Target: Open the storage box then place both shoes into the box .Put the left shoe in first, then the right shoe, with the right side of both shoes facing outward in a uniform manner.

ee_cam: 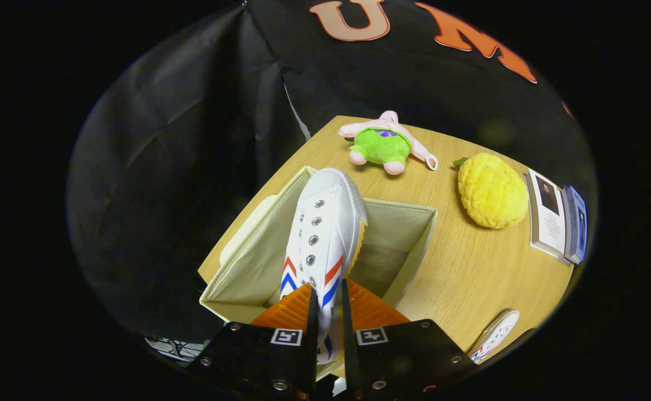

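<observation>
Shoe point(325, 234) one hangs toe-forward over the open storage box point(409, 245), pinched at its heel end by our gripper point(328, 312), fingers nearly closed on it. Next we lower and release, then fetch the second shoe point(495, 334) lying near-right on the table point(470, 278).

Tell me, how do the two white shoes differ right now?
The held shoe is clamped between the tongs above the open storage box, toe pointing away. The second shoe lies on the table, beside the box, untouched and partly visible. Both are white with red and blue stripes.
</observation>
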A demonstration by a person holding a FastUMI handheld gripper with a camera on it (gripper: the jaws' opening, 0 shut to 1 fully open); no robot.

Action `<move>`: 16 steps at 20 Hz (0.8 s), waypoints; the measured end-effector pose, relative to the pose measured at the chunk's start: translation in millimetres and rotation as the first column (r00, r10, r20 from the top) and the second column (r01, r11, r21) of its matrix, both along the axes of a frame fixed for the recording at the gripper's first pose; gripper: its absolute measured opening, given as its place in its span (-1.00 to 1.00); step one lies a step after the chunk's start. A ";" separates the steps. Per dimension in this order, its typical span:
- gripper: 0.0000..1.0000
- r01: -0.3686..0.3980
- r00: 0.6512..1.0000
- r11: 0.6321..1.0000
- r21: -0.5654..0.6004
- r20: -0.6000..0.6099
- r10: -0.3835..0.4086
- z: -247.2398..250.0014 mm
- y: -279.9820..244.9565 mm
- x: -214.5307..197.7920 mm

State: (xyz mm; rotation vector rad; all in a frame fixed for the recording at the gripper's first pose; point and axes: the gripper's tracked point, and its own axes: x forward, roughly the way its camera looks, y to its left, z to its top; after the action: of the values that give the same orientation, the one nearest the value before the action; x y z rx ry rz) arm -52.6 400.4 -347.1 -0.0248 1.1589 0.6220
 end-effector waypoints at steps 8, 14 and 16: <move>-0.18 0.063 0.997 0.982 0.176 0.023 -0.068 44.6 -1.3 8.3; 0.29 0.146 0.987 0.975 0.166 0.046 -0.156 50.0 -60.2 15.6; 0.50 0.181 0.980 0.971 0.158 0.059 -0.192 50.6 -86.1 16.0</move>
State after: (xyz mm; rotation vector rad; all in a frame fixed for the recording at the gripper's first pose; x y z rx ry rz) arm -36.6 314.2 -296.5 0.1882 1.0257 0.5360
